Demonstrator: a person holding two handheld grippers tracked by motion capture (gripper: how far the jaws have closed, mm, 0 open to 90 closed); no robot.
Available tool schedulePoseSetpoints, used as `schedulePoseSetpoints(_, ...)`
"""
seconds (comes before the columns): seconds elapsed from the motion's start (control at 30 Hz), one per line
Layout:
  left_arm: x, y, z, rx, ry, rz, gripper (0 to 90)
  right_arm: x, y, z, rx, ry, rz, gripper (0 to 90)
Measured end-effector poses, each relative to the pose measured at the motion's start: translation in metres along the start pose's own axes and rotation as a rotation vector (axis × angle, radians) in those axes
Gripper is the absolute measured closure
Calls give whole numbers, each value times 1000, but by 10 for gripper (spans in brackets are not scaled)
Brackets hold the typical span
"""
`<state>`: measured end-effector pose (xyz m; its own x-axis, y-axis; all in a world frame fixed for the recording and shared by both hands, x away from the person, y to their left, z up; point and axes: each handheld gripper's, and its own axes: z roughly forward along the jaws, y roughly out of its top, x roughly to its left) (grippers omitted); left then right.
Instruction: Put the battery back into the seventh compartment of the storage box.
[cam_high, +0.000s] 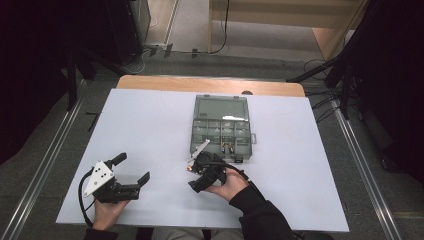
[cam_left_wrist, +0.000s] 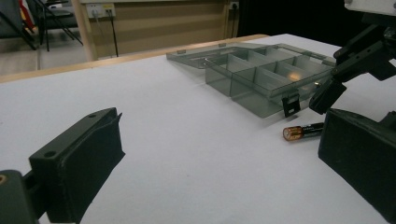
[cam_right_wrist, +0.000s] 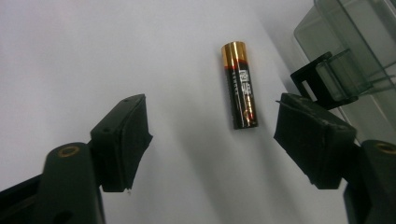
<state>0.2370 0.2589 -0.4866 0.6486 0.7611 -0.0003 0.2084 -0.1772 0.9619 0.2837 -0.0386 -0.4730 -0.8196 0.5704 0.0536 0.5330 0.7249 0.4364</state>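
Right gripper (cam_right_wrist: 212, 135) spread wide above the battery (cam_right_wrist: 240, 84); best drop straight, centre it between both jaws, then squeeze. Left gripper (cam_high: 134, 169) idles, agape.

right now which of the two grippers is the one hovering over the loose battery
The right gripper: its open jaws straddle the battery lying beside the compartment box. The left gripper sits off on bare table.
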Motion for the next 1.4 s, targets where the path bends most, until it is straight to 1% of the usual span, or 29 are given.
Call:
schedulePoseSetpoints(0.07, 0, 0, 0, 4, -3, 3, 0, -1, 1, 1, 1, -8, 7, 292)
schedulePoseSetpoints(0.1, 0, 0, 0, 5, -5, 3, 0, -2, 2, 2, -2, -8, -3, 309)
schedulePoseSetpoints(0.13, 0, 0, 1, 6, -4, 5, 0, -1, 2, 3, 6, -2, 4, 328)
schedulePoseSetpoints(0.2, -1, 0, 1, 11, -6, 4, 0, 0, 3, 4, 12, -2, -13, 372)
schedulePoseSetpoints(0.23, -1, 0, 2, 15, -8, 4, 0, 0, 3, 6, 10, -16, -23, 385)
schedulePoseSetpoints(0.37, -2, -1, 3, 23, -15, 10, 0, 3, 5, 7, 26, -44, -21, 478)
schedulePoseSetpoints(0.4, -3, -1, 4, 27, -19, 13, 0, 2, 5, 8, 25, -46, -26, 510)
schedulePoseSetpoints(0.53, -4, -1, 5, 43, -29, 18, 0, 0, 7, 10, 34, -51, -9, 648)
schedulePoseSetpoints(0.6, -5, -2, 6, 52, -30, 30, 0, 0, 7, 12, 51, -53, 0, 739)
schedulePoseSetpoints(0.63, -6, -2, 7, 48, -30, 33, 0, 0, 7, 13, 57, -53, 5, 763)
schedulePoseSetpoints(0.67, -6, -1, 7, 46, -30, 33, 0, 0, 8, 14, 56, -48, -3, 775)
schedulePoseSetpoints(0.7, -6, -1, 7, 44, -29, 34, 0, 1, 8, 13, 57, -55, -3, 777)
schedulePoseSetpoints(0.8, -5, -1, 6, 45, -28, 29, 0, 6, 7, 13, 60, -95, -43, 778)
schedulePoseSetpoints(0.83, -5, -1, 6, 45, -29, 27, 0, 9, 7, 13, 64, -103, -45, 779)
schedulePoseSetpoints(0.9, -5, -1, 5, 46, -28, 29, 0, 10, 7, 13, 63, -92, -47, 779)
schedulePoseSetpoints(0.93, -5, -1, 5, 43, -27, 26, 0, 10, 7, 12, 60, -93, -60, 779)
schedulePoseSetpoints(1.0, -5, -1, 5, 44, -27, 27, 0, 12, 6, 11, 65, -94, -44, 779)
schedulePoseSetpoints(1.07, -5, -1, 5, 41, -26, 27, 0, 12, 6, 8, 51, -87, -41, 778)
schedulePoseSetpoints(1.13, -5, -1, 5, 39, -25, 26, 0, 11, 4, 4, 34, -81, -18, 778)
schedulePoseSetpoints(1.17, -4, -1, 5, 39, -24, 27, 0, 11, 4, 2, 25, -73, 2, 778)
schedulePoseSetpoints(1.23, -4, -1, 5, 38, -24, 26, 0, 7, 2, -4, -8, -49, 28, 779)
schedulePoseSetpoints(1.4, -5, -1, 5, 39, -20, 25, 0, -5, -3, -17, -78, -25, 118, 779)
